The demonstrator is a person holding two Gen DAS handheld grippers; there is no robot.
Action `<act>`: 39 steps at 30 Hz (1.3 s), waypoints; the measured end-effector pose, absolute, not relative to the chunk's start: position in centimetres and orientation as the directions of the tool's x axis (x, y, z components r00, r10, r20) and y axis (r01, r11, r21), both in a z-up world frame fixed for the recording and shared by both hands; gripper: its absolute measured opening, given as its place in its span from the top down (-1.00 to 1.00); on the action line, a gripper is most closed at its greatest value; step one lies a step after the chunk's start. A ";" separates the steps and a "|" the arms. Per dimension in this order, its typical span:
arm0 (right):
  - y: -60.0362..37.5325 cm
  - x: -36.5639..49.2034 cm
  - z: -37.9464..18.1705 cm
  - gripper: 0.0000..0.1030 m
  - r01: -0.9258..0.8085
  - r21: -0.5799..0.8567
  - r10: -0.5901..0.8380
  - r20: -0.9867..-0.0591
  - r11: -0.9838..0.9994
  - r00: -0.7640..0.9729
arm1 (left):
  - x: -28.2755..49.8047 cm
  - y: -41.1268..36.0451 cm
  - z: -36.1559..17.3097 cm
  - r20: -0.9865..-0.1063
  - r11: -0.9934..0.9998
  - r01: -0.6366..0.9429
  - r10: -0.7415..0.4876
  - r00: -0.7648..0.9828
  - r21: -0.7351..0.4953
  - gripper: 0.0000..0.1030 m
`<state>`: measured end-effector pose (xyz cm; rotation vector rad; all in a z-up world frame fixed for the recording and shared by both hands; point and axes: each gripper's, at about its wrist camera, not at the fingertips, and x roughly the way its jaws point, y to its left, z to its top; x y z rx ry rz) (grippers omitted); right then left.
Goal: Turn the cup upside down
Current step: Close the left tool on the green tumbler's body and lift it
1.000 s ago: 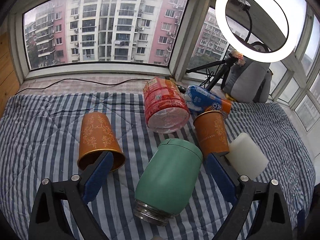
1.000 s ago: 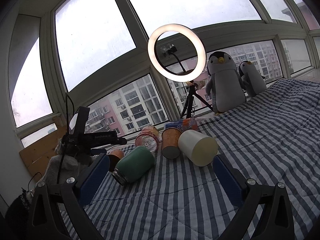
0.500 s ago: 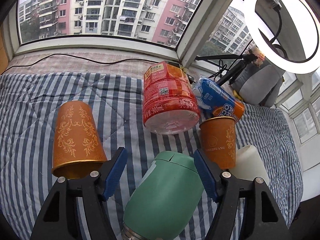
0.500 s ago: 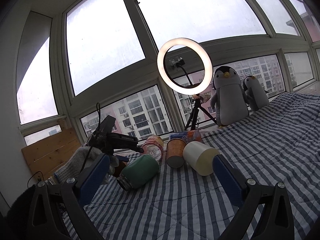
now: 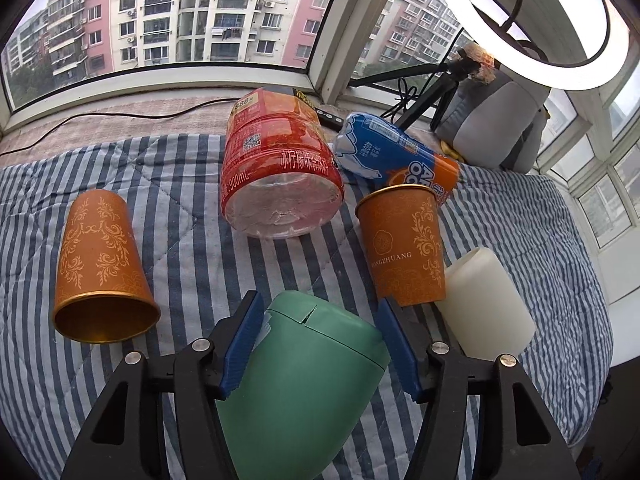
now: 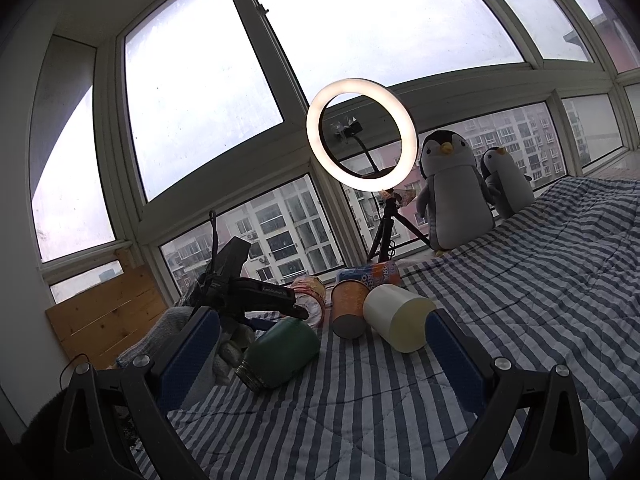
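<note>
The green cup lies on its side in the middle of the striped bed, between the left gripper jaws, which stand apart just beside its walls. Close squarely on the body before lifting and turning it. The right gripper hangs apart, empty, near the bed's front edge.

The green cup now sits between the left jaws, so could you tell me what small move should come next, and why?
Probably close the left gripper on the green cup. The cup lies on its side on the striped blanket, its body between the open jaws, blue pads flanking both sides with little gap left, so a grasp looks ready.
</note>
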<state>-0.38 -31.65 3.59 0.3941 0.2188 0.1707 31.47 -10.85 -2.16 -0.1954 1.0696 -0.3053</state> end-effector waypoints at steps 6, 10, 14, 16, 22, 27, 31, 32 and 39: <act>-32.8 0.4 3.3 -0.97 -0.105 0.443 0.215 -0.207 0.890 0.954 | 27.9 -12.0 -2.0 -0.833 0.926 0.223 -0.372 0.409 -0.304 -0.28; -34.4 1.4 2.7 -0.97 -0.076 0.508 0.226 -0.241 0.858 0.944 | 25.7 -13.3 -1.8 -0.839 0.912 0.274 -0.394 0.376 -0.306 -0.28; -35.6 2.8 1.5 -0.98 -0.062 0.588 0.290 -0.301 0.807 0.908 | 25.3 -13.4 -1.5 -0.853 0.906 0.287 -0.401 0.335 -0.313 -0.30; -35.5 4.0 0.5 -0.98 -0.051 0.611 0.337 -0.362 0.790 0.869 | 25.1 -12.7 -1.2 -0.845 0.893 0.295 -0.427 0.321 -0.340 -0.37; -34.8 8.2 -3.5 -0.98 0.030 0.712 0.469 -0.493 0.701 0.733 | 24.1 -10.2 -2.1 -0.832 0.868 0.314 -0.473 0.290 -0.384 -0.56; -34.6 9.7 -5.8 -0.97 0.093 0.762 0.518 -0.518 0.641 0.681 | 23.5 -9.8 -3.1 -0.825 0.849 0.336 -0.500 0.264 -0.407 -0.58; -33.7 10.9 -6.8 -0.95 0.120 0.786 0.567 -0.533 0.607 0.628 | 23.1 -9.4 -3.4 -0.821 0.842 0.345 -0.510 0.255 -0.415 -0.57; -33.4 11.1 -7.0 -0.95 0.120 0.793 0.581 -0.531 0.597 0.617 | 22.8 -9.3 -3.4 -0.821 0.841 0.346 -0.511 0.256 -0.416 -0.56; -31.2 13.1 -6.5 -0.88 0.104 0.791 0.600 -0.536 0.603 0.594 | 20.2 -9.8 -2.8 -0.818 0.821 0.391 -0.525 0.236 -0.415 -0.53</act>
